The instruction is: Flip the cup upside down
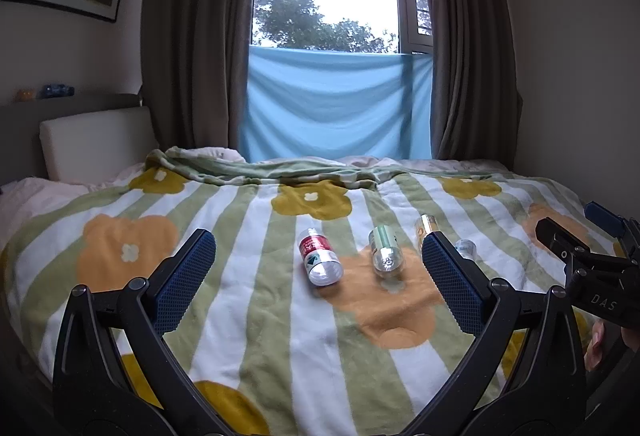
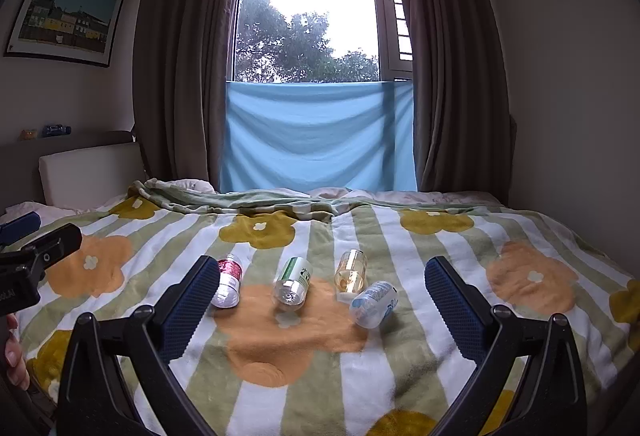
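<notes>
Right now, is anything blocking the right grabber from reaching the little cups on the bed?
Nothing visible is. The right gripper is open, with only bare blanket before the four cups: red, green, amber and blue.

The left black two-finger gripper with blue ridged pads [image 1: 318,270] hovers with jaws spread wide, gripping nothing. The matching right gripper [image 2: 322,294] hovers beside it, equally spread.

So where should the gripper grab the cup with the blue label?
Grab the blue-label cup across the middle of its round side. It lies tipped over on the blanket, clear of the amber cup, so come from above with the right gripper, one of its open fingers on each side.
</notes>
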